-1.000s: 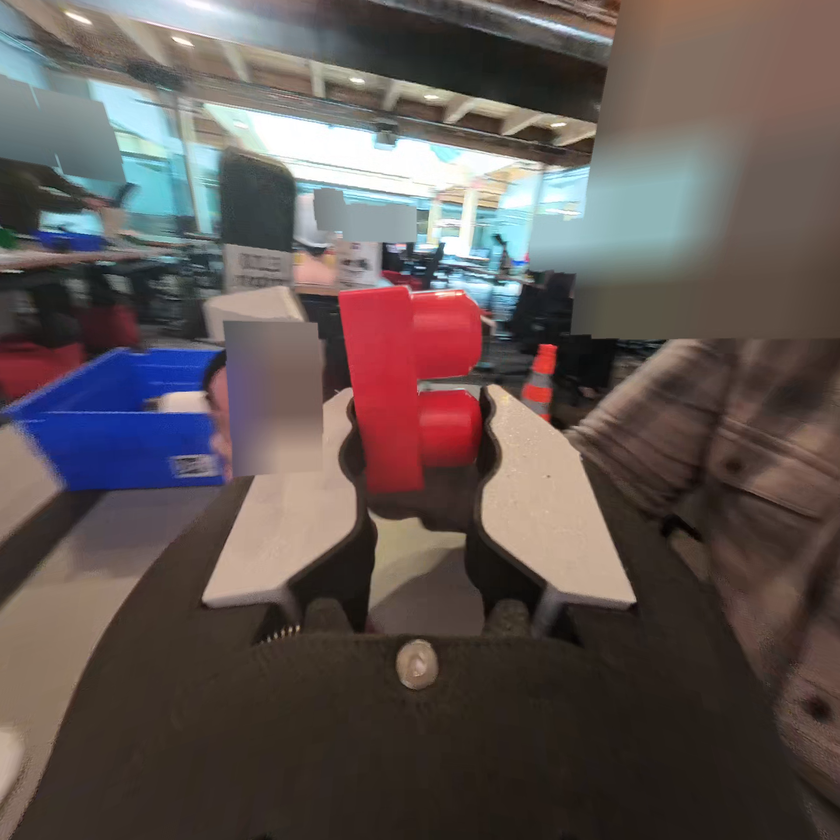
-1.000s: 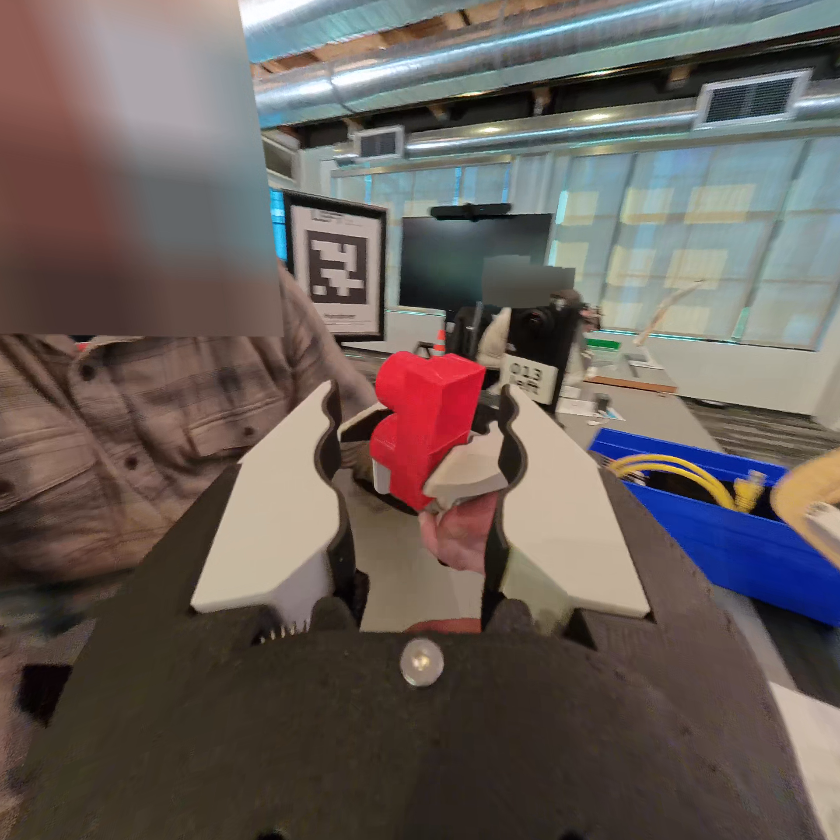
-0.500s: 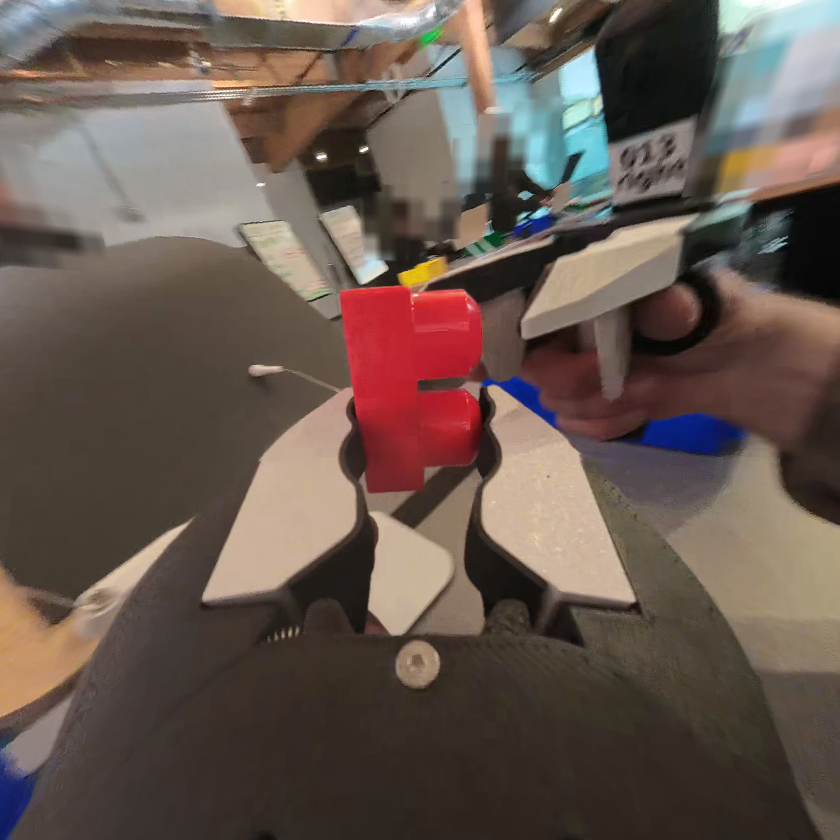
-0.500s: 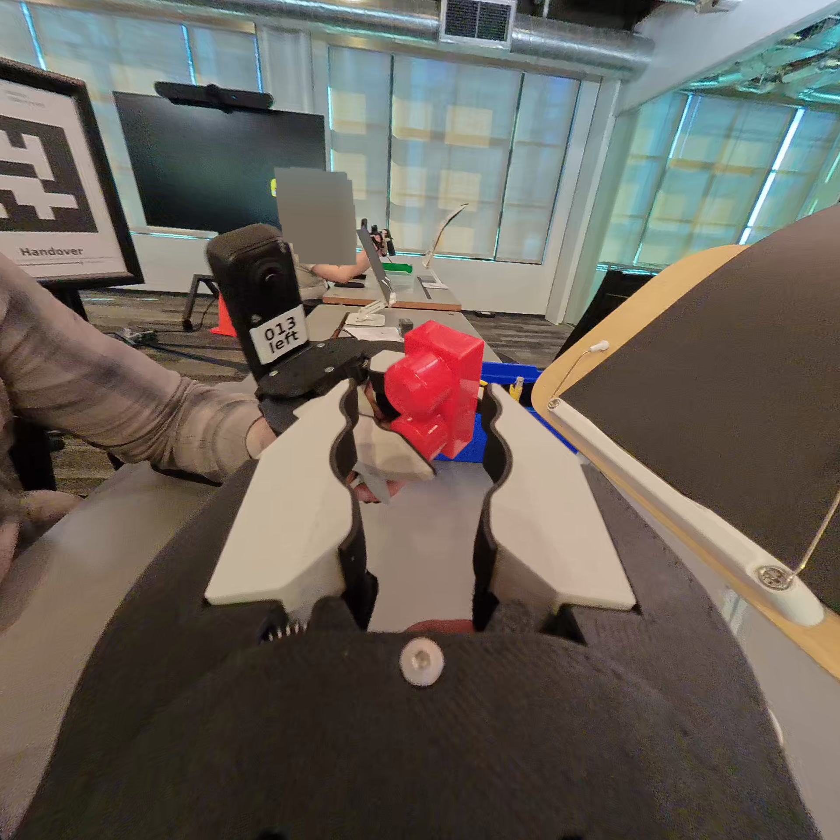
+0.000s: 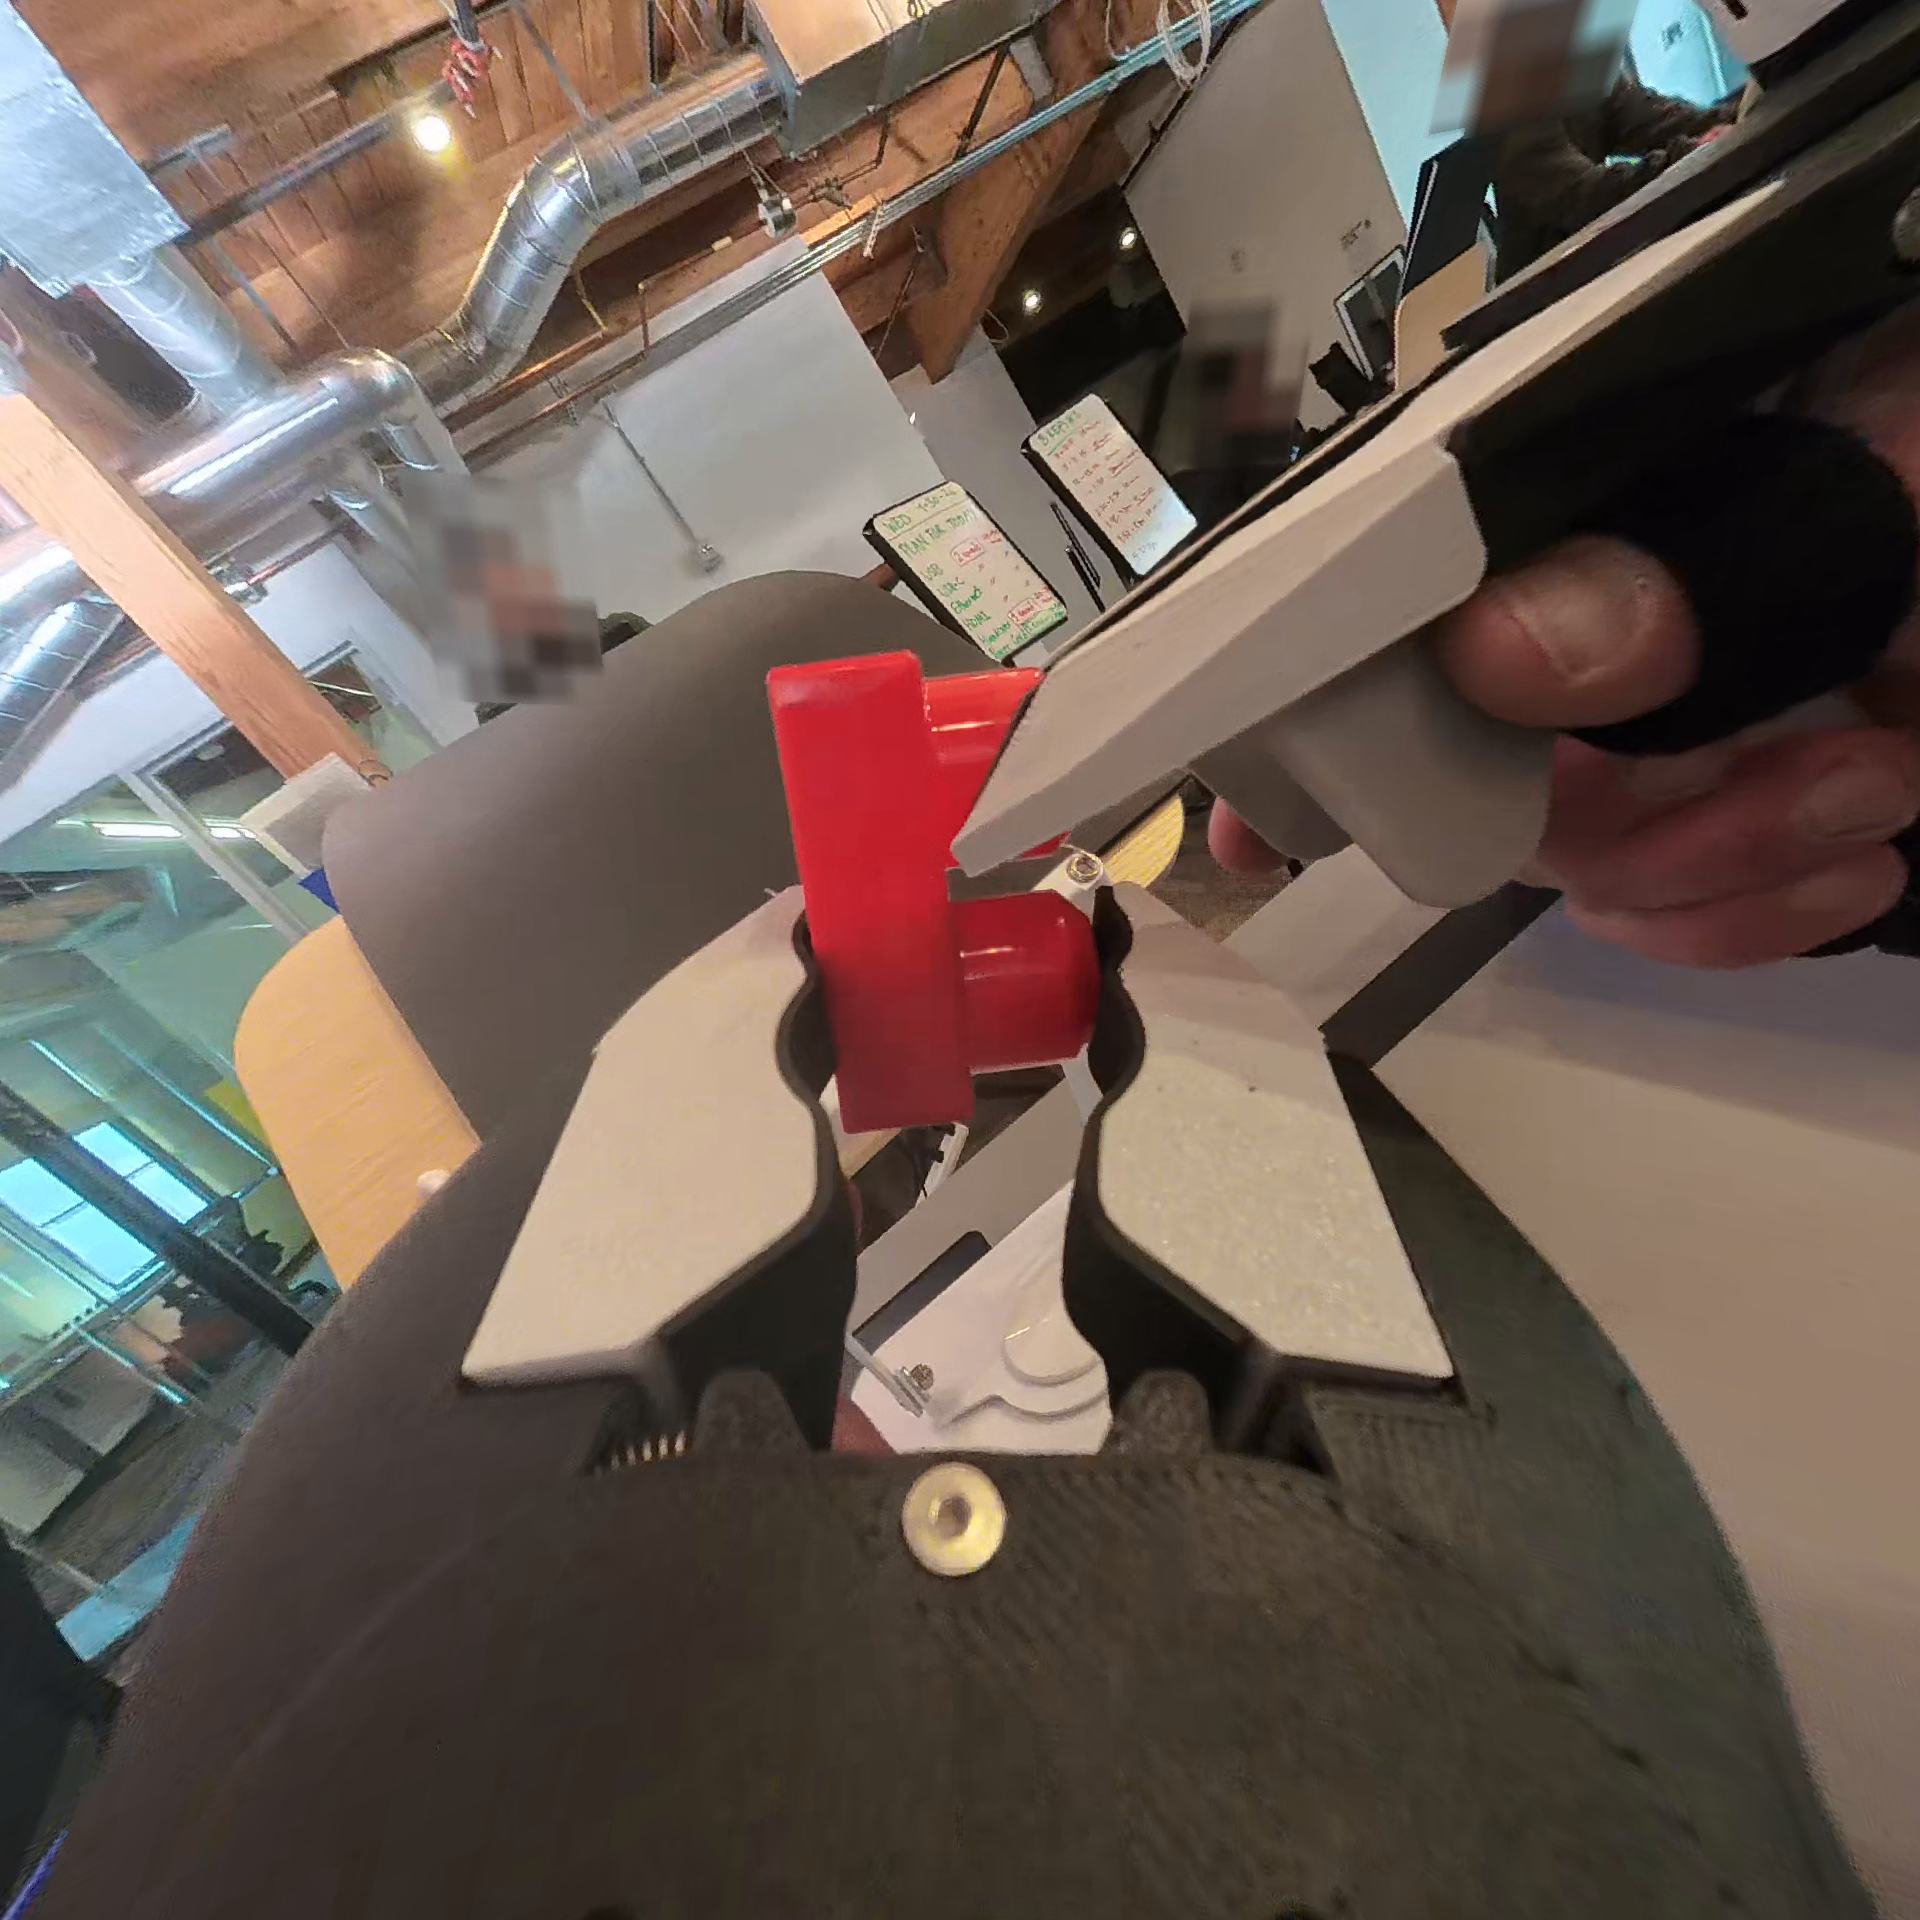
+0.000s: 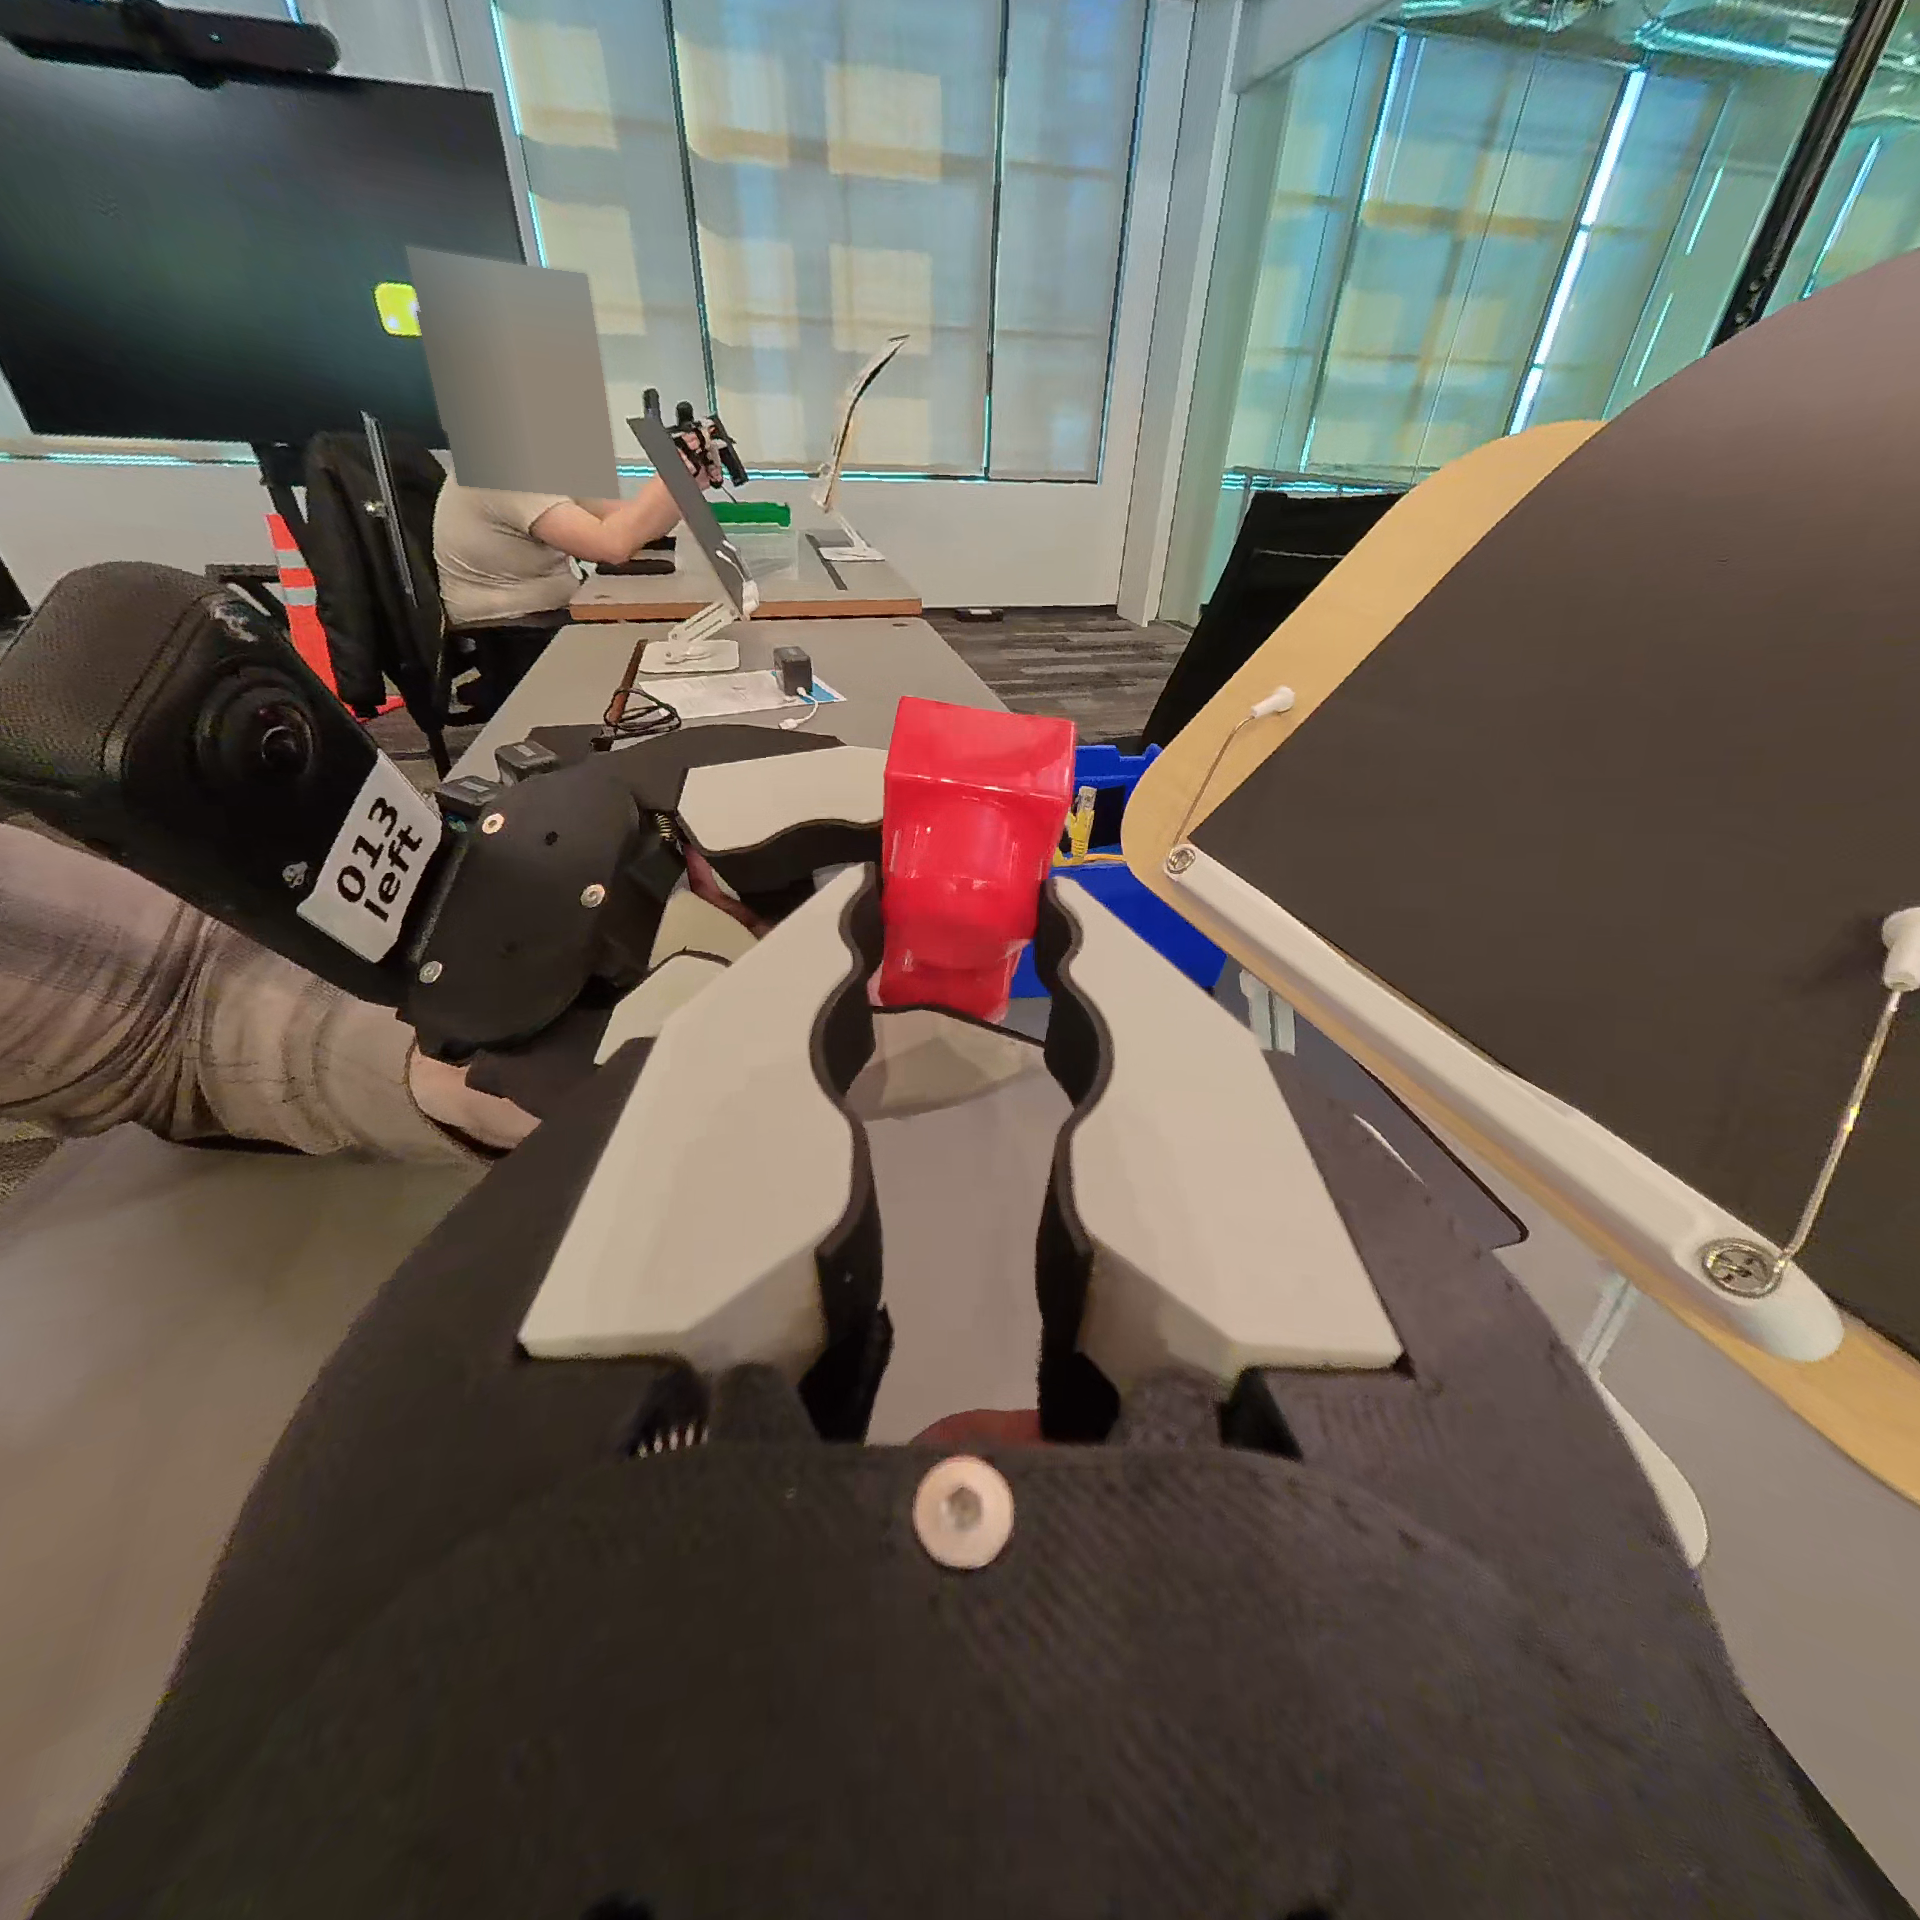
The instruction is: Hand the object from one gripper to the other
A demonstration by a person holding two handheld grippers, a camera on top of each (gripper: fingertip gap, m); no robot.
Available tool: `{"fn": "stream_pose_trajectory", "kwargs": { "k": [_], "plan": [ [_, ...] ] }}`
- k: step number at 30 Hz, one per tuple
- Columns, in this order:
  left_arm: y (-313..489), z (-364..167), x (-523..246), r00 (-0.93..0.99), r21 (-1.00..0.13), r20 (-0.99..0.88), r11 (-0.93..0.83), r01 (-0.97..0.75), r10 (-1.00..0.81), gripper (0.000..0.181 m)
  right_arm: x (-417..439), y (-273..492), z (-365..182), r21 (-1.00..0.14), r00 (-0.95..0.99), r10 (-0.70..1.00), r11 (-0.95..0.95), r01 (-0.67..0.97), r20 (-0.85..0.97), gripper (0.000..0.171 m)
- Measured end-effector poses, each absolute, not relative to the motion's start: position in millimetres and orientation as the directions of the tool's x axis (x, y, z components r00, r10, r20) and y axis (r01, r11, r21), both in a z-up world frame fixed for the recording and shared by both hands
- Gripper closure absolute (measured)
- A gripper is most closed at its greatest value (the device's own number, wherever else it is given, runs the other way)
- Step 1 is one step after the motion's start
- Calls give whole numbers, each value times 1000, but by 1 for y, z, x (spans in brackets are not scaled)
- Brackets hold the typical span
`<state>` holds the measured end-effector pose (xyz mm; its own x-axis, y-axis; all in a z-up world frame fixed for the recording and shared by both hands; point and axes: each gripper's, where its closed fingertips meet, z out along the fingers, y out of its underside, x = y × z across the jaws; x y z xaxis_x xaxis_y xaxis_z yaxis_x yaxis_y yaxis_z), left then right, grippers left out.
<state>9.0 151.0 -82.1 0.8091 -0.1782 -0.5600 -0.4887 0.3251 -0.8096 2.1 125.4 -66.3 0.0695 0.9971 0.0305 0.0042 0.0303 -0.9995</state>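
Red plastic block (image 5: pixel 894 883) sits clamped at its lower stud between the fingers of the left gripper (image 5: pixel 961 997). The right gripper (image 6: pixel 951 935) has its tips around the block's upper part, jaws narrow; firm contact cannot be confirmed. Approach: done. Remaining, by judgement: right grip secured, left release.

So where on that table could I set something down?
Bare tabletop lies below the sleeve, left of the right gripper. It is crowded around the block: left gripper, blue bin and board close in. The far end holds papers and a cable.
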Motion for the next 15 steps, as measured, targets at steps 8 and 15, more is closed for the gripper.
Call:
{"fn": "stream_pose_trajectory", "kwargs": {
  "k": [8,15],
  "plan": [
    [152,-85,18,741,-813,-579,308,-494,-339,112,14,130,-57,-997,66,998,21,-71,16,145],
    [136,-56,19,745,-974,-177,222,-39,-643,106,39,136,-22,-924,24,999,-37,-380,-49,145]
  ]
}}
